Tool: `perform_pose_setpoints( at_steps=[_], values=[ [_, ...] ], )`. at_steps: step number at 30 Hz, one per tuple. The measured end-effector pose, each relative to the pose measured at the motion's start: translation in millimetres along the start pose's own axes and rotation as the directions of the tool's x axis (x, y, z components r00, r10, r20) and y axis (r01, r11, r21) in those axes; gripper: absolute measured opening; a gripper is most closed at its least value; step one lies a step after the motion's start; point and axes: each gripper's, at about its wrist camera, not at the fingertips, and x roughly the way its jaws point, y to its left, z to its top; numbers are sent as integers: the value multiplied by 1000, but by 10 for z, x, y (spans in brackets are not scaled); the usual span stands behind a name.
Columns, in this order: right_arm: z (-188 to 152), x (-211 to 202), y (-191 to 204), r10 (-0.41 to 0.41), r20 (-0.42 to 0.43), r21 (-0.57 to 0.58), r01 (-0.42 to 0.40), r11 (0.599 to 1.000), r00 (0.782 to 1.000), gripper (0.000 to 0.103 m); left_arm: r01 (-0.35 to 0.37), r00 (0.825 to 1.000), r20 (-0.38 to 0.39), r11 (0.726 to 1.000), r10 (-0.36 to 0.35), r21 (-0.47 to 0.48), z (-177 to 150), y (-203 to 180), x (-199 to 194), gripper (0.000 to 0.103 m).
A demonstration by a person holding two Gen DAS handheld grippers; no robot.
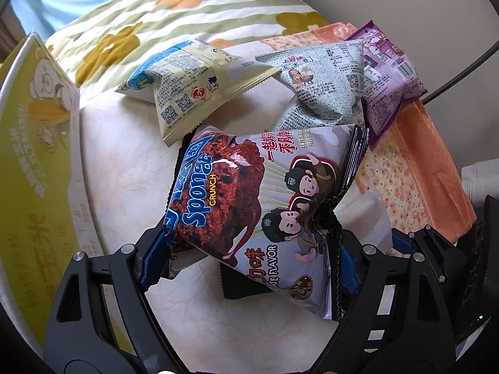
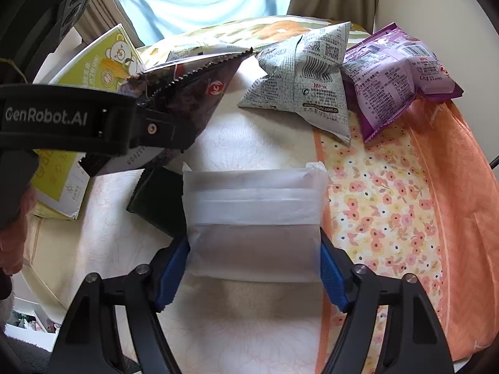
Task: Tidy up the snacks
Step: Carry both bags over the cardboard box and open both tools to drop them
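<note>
Where snack bags (image 1: pixel 318 93) crowd: dark packet (image 2: pixel 159 202).

Left tool (image 1: pixel 246 258) grips Sponge Crunch bag (image 1: pixel 265 196).

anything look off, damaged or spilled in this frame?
No spills or tears visible. The Sponge Crunch bag is crumpled and tilted in the left gripper. The right gripper is clamped on a translucent white pack. The newspaper-print bag and purple bag lie askew, overlapping.
</note>
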Motion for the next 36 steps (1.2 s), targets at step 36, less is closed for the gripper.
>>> perform_pose_setpoints(
  at_steps=[36],
  values=[
    [389,-1453,-168,66,171,-150,-40,988,983,69,-86,947,293,981,135,-175,-336,-152,-1667,84]
  ],
)
